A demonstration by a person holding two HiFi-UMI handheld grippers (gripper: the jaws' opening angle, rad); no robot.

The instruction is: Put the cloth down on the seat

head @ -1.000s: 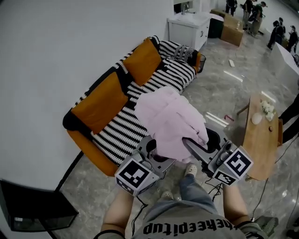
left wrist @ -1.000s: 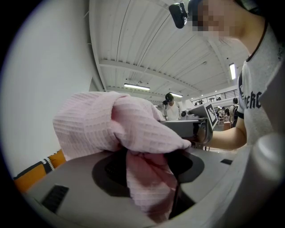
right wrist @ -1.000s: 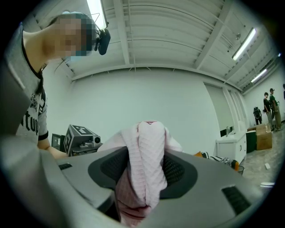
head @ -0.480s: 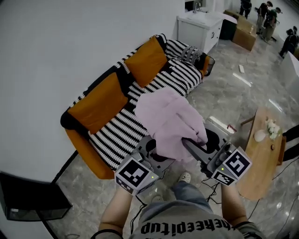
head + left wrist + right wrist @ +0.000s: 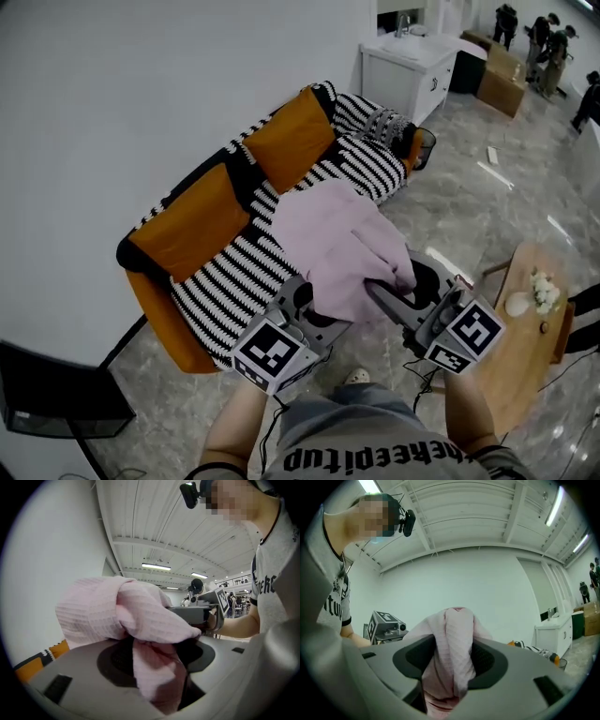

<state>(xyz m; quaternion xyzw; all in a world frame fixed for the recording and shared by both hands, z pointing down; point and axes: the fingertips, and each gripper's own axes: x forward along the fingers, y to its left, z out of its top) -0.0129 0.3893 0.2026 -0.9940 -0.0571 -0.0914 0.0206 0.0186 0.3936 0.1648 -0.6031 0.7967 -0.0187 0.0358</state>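
Cloth (image 5: 342, 246): one pink ribbed piece, bunched, held between my two grippers and not laid on the seat. In the head view it overlaps the front edge of the striped seat (image 5: 225, 281).

1. Left gripper (image 5: 157, 667): the jaws are nearly together, clamped on a fold of the cloth. The fold fills the gap between the dark pads (image 5: 117, 656). The rest of the cloth piles up over the top of the jaws.
2. Right gripper (image 5: 451, 665): the jaws are open only as far as the cloth's thickness, clamped on a vertical roll of it. The roll touches both pads (image 5: 485, 660) and stands up above them.
3. Both grippers sit close together, side by side, with the cloth bridging them. Each marker cube points back toward me.

Count of items in the head view:
- Grippers: two.
- Cloth: one.
- Sofa (image 5: 155, 309): one, orange with a black-and-white striped cover, against the white wall.
- Orange back cushions: two, one at the near end (image 5: 183, 234) and one at the far end (image 5: 291, 136).
- White cabinet (image 5: 408, 70): one, beyond the sofa's far end.
- Wooden table (image 5: 520, 352): one, on my right, with small pale objects on it.

Several people stand far off at the upper right.
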